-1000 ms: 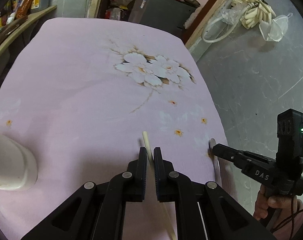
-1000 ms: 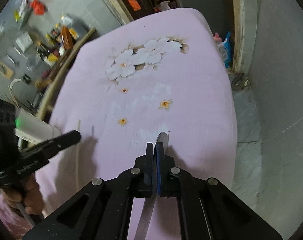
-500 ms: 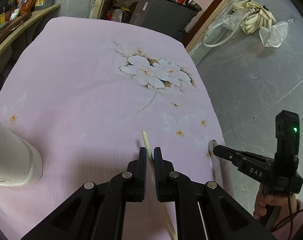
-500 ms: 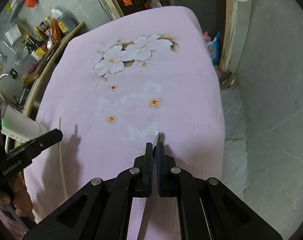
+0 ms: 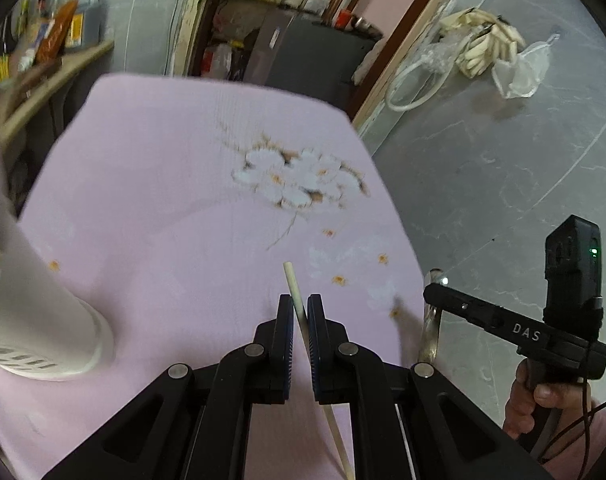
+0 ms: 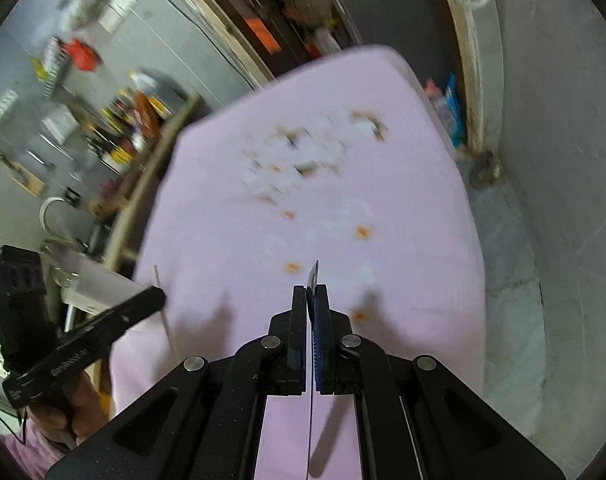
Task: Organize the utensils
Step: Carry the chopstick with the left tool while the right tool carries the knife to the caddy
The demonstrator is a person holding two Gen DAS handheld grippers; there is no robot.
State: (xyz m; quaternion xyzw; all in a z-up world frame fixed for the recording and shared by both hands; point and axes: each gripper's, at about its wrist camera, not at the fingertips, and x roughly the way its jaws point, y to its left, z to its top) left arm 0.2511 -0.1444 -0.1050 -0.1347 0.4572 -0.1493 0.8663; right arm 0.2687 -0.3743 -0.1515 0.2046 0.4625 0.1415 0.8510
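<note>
One chopstick (image 5: pixel 299 307) between left tongs (image 5: pixel 300 320)

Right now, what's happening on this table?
A person holds tongs in each hand above the pink cloth. The left tongs are shut on a chopstick; the right tongs are shut on a thin metal utensil, seen edge-on. A white holder stands at the left, with neither utensil in it yet.

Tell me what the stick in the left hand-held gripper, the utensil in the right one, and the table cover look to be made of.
Stick: pale, matte, round, probably wood or bamboo, likely a chopstick.
Utensil: shiny and reflective, so likely polished metal; its type is unclear.
Table cover: pink cloth with a fine ribbed weave and printed white flowers.
</note>
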